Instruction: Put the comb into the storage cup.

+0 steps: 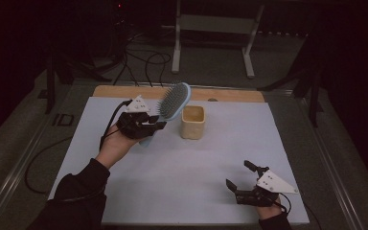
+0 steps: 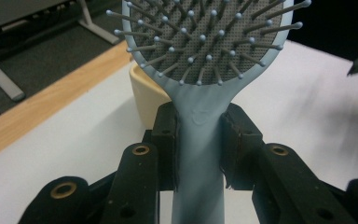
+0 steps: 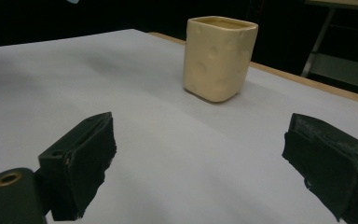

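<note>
My left claw (image 1: pixel 154 125) is pinching the blue hairbrush (image 1: pixel 175 100) by its handle, holding it up in the air with the bristled head raised just beside the cream cup (image 1: pixel 193 122) near the table's (image 1: pixel 182 191) far edge. My right claw (image 1: pixel 242 179) rests low at the near right, spread and holding nothing. The grip sits narrow on a smooth handle, so I judge the brush could twist or slip, or knock the cup over

Dim lab or recording workspace, white-covered table (image 1: pixel 182 191), loose floor cables (image 1: pixel 143 62), metal stand legs (image 1: pixel 211 24)
</note>
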`<state>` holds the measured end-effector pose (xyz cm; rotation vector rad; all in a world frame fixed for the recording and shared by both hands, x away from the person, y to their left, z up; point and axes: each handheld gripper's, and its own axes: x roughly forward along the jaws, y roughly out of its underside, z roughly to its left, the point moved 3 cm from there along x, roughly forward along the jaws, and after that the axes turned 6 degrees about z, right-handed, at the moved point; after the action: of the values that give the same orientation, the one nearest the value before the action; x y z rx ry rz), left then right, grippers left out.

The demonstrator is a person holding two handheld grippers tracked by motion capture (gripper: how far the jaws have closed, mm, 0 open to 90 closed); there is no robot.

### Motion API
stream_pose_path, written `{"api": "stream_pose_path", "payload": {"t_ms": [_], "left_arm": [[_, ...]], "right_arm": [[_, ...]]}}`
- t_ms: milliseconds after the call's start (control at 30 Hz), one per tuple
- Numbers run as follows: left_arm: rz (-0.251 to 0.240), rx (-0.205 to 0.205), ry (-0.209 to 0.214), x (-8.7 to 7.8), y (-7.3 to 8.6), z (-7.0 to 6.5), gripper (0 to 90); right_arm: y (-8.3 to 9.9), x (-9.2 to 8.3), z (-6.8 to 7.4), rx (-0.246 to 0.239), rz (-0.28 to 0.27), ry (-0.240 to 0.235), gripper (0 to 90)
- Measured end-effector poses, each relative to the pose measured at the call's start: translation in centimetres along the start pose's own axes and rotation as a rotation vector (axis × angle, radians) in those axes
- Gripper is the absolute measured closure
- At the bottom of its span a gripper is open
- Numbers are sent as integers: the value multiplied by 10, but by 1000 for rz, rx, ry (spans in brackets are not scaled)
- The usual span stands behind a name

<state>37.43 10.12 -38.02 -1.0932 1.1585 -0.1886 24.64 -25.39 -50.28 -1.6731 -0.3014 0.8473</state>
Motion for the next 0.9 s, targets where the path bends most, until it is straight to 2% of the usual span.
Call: {"api": "stream_pose_path", "payload": {"t_ms": [67, 300, 367, 500, 633, 900], "left_arm": [[-13, 9, -11, -2, -5, 0, 699], [-57, -3, -1, -1, -18, 2, 700], [-61, -1, -6, 1, -23, 2, 700], [-80, -25, -1, 6, -31, 1, 699], [-98, -22, -7, 13, -40, -2, 699], [-157, -65, -7, 29, -59, -3, 699]], "right_arm": [[0, 0, 0, 0, 1, 0, 87], [0, 0, 0, -1, 3, 0, 87], [0, 0, 0, 1, 3, 0, 87], [0, 0, 0, 1, 4, 2, 87], [1, 1, 0, 1, 4, 0, 87], [1, 1, 0, 4, 1, -4, 87]]}}
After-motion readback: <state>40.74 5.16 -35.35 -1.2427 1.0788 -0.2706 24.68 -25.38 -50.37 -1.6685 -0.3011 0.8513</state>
